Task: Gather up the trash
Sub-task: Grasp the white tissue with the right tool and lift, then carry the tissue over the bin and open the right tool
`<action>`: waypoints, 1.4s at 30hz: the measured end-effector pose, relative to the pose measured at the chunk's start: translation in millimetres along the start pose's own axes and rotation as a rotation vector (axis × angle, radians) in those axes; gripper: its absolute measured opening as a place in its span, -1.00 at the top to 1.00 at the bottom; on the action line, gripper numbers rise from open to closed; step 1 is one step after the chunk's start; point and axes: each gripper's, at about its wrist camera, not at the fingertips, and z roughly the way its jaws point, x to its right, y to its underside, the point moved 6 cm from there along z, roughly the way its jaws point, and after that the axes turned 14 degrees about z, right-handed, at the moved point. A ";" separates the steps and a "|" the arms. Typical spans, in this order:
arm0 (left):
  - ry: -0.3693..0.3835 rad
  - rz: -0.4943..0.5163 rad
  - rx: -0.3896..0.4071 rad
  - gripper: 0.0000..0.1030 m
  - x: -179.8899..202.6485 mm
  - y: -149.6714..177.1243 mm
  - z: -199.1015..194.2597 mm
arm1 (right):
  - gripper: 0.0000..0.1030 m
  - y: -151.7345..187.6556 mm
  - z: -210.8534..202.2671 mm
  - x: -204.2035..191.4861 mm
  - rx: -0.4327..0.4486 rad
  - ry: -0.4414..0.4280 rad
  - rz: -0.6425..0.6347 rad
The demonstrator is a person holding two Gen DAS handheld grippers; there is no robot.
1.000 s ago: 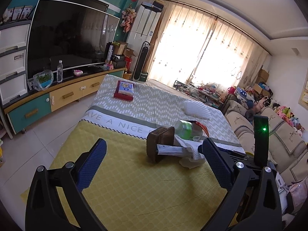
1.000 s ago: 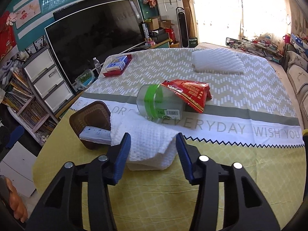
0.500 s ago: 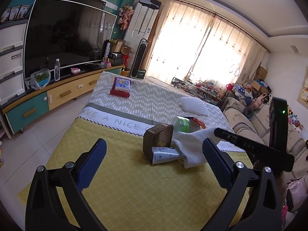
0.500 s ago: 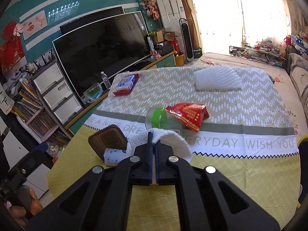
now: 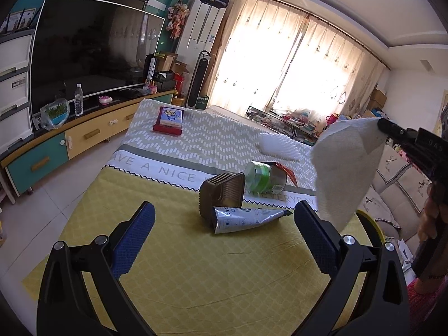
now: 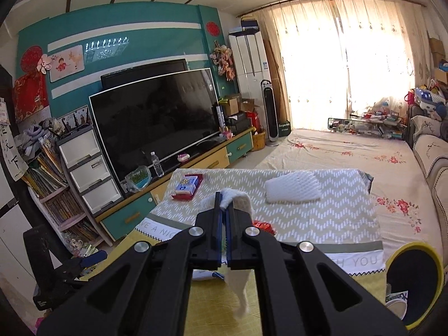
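My right gripper point(image 6: 223, 199) is shut on a white paper towel point(image 6: 236, 196), which dangles beneath it above the table. In the left wrist view the towel point(image 5: 341, 168) hangs in the air at the right, pinched at its top corner by the right gripper point(image 5: 383, 124). My left gripper point(image 5: 224, 207) stands open low over the yellow tablecloth point(image 5: 196, 266), holding nothing. Ahead of it lie a brown tray point(image 5: 222, 193) on its side, a squeezed tube point(image 5: 246, 218), a green-lidded clear jar point(image 5: 263, 179) and a red snack bag point(image 5: 287, 171).
A white foam sleeve point(image 5: 280, 145) and a red box point(image 5: 169, 119) lie farther back on the table. A yellow-rimmed black bin point(image 6: 414, 280) stands at the table's right side. A TV cabinet point(image 5: 84, 134) runs along the left, and a sofa point(image 5: 397, 179) is at the right.
The right gripper shut on the paper towel and lifted it off the table, uncovering the tube. The left gripper stayed where it was, open.
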 end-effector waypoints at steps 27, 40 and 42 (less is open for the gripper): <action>0.089 0.148 -0.064 -0.90 95.1 -4.3 38.8 | 0.95 -23.6 -100.8 216.3 0.145 0.440 0.168; 0.118 0.235 -0.099 -0.90 147.4 -7.5 50.5 | 0.92 15.6 -76.9 320.9 0.043 0.615 0.287; 0.120 0.240 -0.101 -0.90 150.3 -7.3 50.8 | 0.42 23.4 -71.2 331.9 0.010 0.653 0.297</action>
